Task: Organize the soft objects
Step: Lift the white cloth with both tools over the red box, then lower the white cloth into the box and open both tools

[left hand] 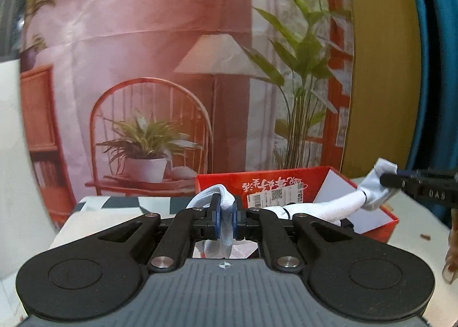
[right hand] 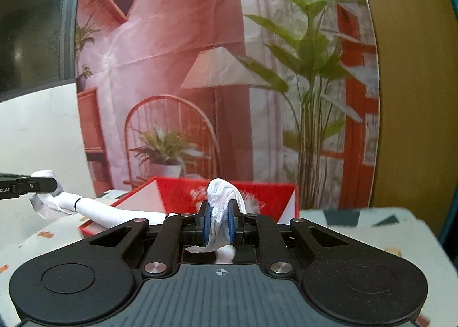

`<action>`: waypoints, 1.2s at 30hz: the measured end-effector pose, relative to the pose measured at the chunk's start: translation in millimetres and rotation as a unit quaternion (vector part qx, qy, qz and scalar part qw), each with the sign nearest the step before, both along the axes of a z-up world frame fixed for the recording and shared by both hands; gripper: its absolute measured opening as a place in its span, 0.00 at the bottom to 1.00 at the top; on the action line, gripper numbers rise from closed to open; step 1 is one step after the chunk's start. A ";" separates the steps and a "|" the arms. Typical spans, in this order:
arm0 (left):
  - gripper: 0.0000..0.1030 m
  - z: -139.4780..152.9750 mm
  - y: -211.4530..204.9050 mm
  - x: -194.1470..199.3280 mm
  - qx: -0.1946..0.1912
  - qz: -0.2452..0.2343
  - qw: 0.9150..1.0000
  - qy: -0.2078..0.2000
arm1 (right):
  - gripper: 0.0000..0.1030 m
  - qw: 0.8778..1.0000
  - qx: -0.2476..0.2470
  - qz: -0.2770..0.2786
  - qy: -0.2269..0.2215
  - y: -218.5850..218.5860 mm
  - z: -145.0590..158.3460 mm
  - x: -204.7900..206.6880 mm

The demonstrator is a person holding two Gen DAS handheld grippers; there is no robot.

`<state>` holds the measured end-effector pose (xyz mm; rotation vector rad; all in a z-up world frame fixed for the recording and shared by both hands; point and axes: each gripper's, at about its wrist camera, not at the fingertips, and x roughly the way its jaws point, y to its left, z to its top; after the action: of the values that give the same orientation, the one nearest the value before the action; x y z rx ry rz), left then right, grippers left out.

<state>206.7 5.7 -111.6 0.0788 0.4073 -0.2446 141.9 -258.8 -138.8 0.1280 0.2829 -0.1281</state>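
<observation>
Up close, the left gripper (left hand: 225,219) clamps one end of a long white fabric sock (left hand: 323,205); the right gripper (right hand: 219,224) pinches the other end. Stretched between them, its long axis runs sideways above the open red cardboard box (left hand: 286,183) just beyond.

I see a white sock (left hand: 320,208), ribbed weave, thin black band near one end. Red box (left hand: 289,183): white inside, white script and a barcode label on its wall. My grippers are black with blue pads (right hand: 206,222). Tablecloth (right hand: 369,219) is pale with dark teal geometric patches. Backdrop (left hand: 171,69) print: pink walls, orange-red chair, green plants, cream lamp.
</observation>
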 end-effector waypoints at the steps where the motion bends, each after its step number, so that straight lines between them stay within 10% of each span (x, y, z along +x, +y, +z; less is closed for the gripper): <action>1: 0.08 -0.8 -4.1 6.5 0.006 -0.003 1.000 0.005 | 0.11 1.000 -0.005 -0.004 0.004 -3.6 1.2 7.8; 16: 0.08 -51.5 -30.9 68.1 0.014 -0.019 0.992 0.125 | 0.11 0.995 -0.022 0.001 0.095 -9.6 -41.7 54.4; 32: 0.09 -63.1 -34.6 83.0 0.020 -0.009 0.986 0.165 | 0.11 0.990 0.037 -0.004 0.135 -14.5 -55.1 64.8; 36: 0.32 -58.1 -29.2 82.2 0.003 -0.016 0.986 0.166 | 0.16 0.989 0.040 -0.012 0.141 -16.6 -52.9 64.4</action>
<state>288.9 -23.5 -169.7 0.0497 0.7385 -0.2897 206.3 -275.4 -191.6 0.1943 0.5700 -0.1584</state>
